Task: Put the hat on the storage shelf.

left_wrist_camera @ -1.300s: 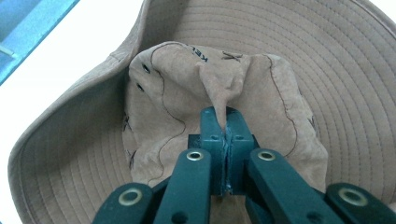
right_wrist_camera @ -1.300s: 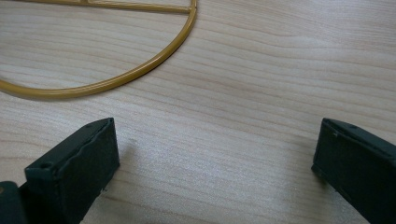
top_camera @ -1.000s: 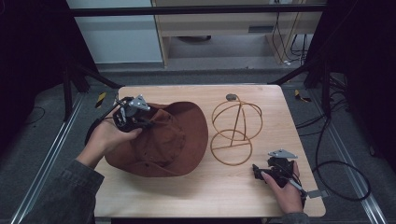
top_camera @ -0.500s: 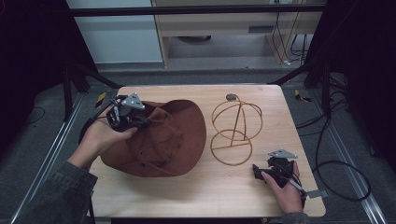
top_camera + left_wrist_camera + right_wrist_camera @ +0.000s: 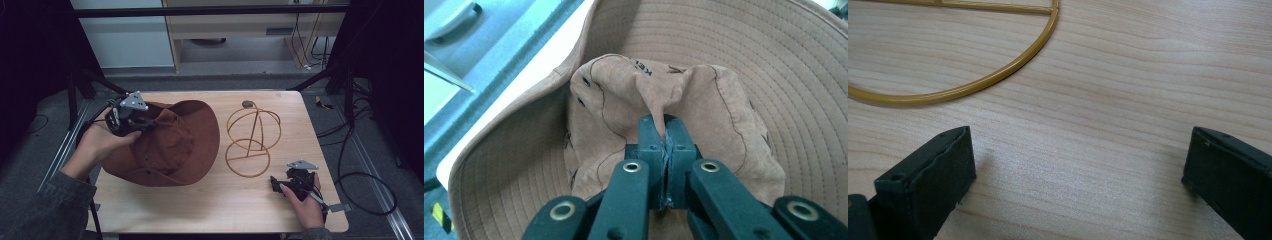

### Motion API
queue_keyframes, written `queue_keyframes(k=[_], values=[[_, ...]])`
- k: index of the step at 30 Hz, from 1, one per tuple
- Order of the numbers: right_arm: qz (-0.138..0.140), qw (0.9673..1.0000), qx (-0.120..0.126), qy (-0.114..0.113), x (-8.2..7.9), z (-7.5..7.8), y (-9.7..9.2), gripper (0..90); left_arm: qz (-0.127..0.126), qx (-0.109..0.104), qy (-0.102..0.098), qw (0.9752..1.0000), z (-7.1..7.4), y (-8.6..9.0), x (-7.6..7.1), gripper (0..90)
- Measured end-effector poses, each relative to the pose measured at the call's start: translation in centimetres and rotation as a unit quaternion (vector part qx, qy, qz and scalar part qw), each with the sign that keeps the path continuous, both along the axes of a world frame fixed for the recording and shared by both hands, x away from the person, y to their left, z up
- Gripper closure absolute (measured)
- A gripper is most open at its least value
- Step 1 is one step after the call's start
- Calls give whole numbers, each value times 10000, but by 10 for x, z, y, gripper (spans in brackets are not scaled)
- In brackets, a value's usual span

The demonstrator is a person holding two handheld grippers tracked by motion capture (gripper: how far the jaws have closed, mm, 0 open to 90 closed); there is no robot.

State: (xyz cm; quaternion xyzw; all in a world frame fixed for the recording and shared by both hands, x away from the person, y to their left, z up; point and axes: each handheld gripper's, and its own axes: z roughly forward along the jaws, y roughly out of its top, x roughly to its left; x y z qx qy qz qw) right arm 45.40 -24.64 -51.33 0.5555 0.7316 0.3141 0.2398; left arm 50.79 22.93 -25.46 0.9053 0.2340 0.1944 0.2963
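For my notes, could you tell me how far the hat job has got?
Done: the left gripper has pinched the brown hat by its crown. In hand: lifting it. Left: seating it on the wire stand, apparently; the right gripper waits open beside it.

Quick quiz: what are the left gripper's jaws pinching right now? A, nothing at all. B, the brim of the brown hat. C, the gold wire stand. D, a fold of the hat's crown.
D: in the left gripper view the left gripper has its jaws shut on a bunched fold of the brown hat's crown, with the brim spread around it.
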Motion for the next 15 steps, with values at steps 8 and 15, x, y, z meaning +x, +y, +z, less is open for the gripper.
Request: queue_keyframes(k=[8, 15], values=[[-3, 10000, 14, 7, 0, 0, 0, 4, -1, 1, -287, 9996, 25, -9, -4, 880], [-7, 10000, 9, 21, 0, 0, 0, 4, -163, 137, -392, 9990, 47, -23, -8, 879]])
